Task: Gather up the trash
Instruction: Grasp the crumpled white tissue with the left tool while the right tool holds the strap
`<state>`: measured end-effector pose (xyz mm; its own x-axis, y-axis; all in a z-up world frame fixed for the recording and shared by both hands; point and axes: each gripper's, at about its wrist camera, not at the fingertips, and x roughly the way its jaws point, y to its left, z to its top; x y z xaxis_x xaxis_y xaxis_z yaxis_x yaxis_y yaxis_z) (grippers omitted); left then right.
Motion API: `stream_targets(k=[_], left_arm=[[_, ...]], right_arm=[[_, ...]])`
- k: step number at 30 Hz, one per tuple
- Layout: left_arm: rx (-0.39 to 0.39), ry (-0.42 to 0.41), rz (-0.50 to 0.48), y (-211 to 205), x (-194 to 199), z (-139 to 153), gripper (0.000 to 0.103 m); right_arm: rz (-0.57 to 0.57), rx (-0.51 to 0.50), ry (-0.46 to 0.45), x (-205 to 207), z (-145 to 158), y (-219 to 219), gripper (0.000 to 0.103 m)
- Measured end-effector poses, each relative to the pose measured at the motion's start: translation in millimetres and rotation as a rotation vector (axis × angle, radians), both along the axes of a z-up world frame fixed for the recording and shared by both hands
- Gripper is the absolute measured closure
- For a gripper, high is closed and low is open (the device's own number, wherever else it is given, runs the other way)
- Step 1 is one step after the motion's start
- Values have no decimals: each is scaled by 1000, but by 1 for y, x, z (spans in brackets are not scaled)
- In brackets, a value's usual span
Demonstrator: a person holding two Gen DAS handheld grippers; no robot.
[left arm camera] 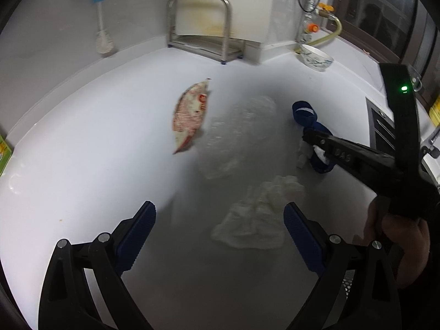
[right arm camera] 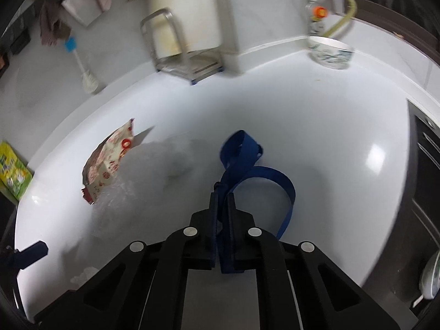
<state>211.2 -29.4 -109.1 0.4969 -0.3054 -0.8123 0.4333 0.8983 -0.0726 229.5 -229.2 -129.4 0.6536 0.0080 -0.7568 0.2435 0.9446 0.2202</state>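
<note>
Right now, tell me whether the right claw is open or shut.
Shut: the right claw pinches the dark blue fabric strap between its pads.

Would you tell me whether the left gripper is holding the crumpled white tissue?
No, the left gripper is open, its fingers apart around the tissue.

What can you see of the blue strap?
The blue strap is a flat woven band, like webbing, twisted into loose loops on the white counter. The right gripper is shut on it near a knot. One loop curls right of the fingers; another rises beyond them. A white patch shows in the left view.
</note>
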Motion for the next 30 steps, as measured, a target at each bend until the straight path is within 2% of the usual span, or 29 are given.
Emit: stream_targets(k=[7,12,14,15,17,19,22,25,30], left_arm=[[25,20,-26,-26,1,-14,11],[49,43,-18,-38,3,-25,13],[55,51,-12,-40,5,-29,25],[62,58,-11,-41,5,-31,34],[75,48,-9,-42,5,-30,42],[65,51,-9,-40,5,-29,61],[58,66,-8,-38,6,-27,80],[55,59,-7,-33,3,-22,84],[51,22,-8,-24,-9,-2,85]], right_arm=[[-88,19,5,-29,-1,-32,102],[-106,35,-6,-43,-2,-37,102],[-104,40,-7,-46,-3,-36,102],[-102,43,-8,-47,-3,-36,102],[-99,49,-11,-49,-1,-35,102],[-92,54,-15,-51,1,-34,102],[-80,57,-22,-55,5,-31,102],[-65,58,-37,-63,14,-27,102],[-18,61,-55,-82,33,-15,102]])
